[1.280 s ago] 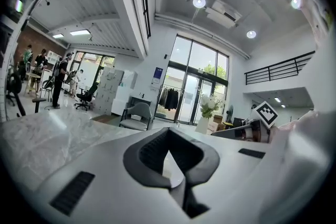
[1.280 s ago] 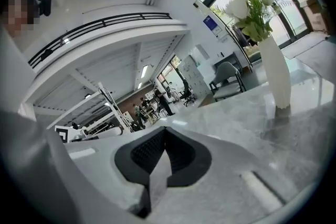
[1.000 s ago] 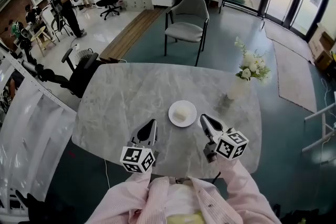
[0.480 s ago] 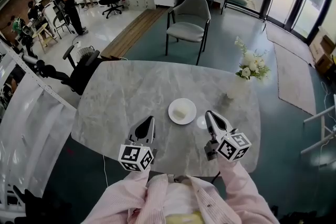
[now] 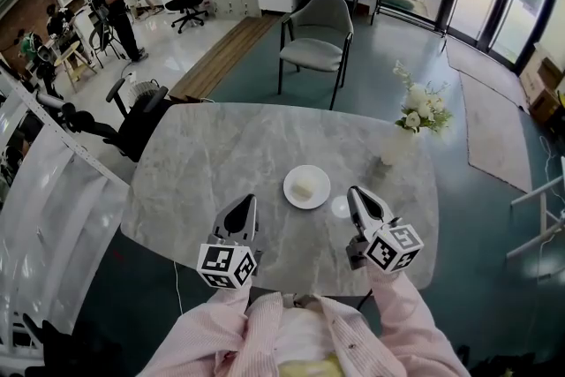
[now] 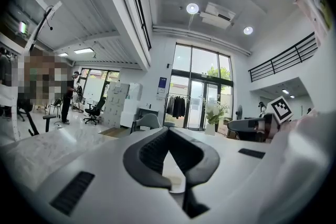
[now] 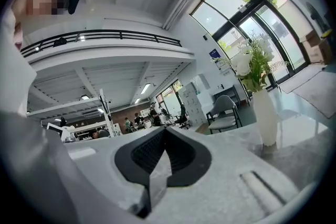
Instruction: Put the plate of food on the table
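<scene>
Head view: plate (image 5: pixel 306 187) is down on the surface (image 5: pixel 194 163), flat, a bit nearer the person's edge than the middle. One pale block of food (image 5: pixel 304 188) lies on it. Nothing touches the plate.

Left tongs (image 5: pixel 246 200): over the surface near the person's edge, pointing to about 12 o'clock. The plate is at roughly 1 o'clock from the tips, near but apart. In the left gripper view the dark pads (image 6: pixel 149 152) run to a point with the tips together. Closed, nothing gripped.

Right tongs (image 5: pixel 355 191): other side of the plate, tips angled to about 11 o'clock. The plate is at roughly 10 o'clock from them, clear of them. The right gripper view shows the same picture: ribbed pads (image 7: pixel 147 155) meet at the tip. Closed, empty.

The plate sits between the two sets of tongs and slightly beyond their tips. A small pale round spot (image 5: pixel 341 207) shows on the surface just beside the right tips, at 4 o'clock from the plate. Can't tell what it is.

White vase (image 5: pixel 397 146) with white flowers (image 5: pixel 422 110) stands upright at about 2 o'clock from the plate, near the surface's right edge, well apart from the plate. Grey chair (image 5: pixel 320 35) stands on the floor at 12 o'clock beyond the far edge. Pink sleeves (image 5: pixel 397 313) show at the bottom of the view.
</scene>
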Demonstrator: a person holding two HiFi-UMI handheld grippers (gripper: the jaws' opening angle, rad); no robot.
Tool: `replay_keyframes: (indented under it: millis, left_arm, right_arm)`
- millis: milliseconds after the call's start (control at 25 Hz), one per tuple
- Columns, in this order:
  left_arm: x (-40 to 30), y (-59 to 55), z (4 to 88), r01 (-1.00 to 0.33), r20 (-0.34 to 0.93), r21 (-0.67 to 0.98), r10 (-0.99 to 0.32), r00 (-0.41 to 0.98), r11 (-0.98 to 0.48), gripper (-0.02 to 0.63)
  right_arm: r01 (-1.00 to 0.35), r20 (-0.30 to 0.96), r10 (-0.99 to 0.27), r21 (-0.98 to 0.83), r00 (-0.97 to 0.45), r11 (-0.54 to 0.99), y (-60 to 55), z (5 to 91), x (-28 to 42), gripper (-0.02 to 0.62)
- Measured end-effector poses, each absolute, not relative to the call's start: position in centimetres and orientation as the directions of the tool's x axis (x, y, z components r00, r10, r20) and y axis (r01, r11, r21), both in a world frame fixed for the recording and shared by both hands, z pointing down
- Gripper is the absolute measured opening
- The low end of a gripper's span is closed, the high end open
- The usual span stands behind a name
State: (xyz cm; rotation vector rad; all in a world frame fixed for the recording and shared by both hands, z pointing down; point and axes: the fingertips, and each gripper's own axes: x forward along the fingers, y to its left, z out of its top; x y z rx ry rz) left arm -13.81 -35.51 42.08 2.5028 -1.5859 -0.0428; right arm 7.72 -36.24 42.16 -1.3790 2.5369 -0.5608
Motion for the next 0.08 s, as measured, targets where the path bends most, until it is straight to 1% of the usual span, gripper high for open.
replay_keyframes:
  millis: [80]
  left_arm:
    - [-13.93,-35.50,42.09,-0.895,0.073,0.165,-0.900,0.430,-0.414,-0.009]
  right_arm:
    - [-0.764,0.007,-0.839,-0.419,-0.543,0.491,-36.23,42.17,7.71,0.005]
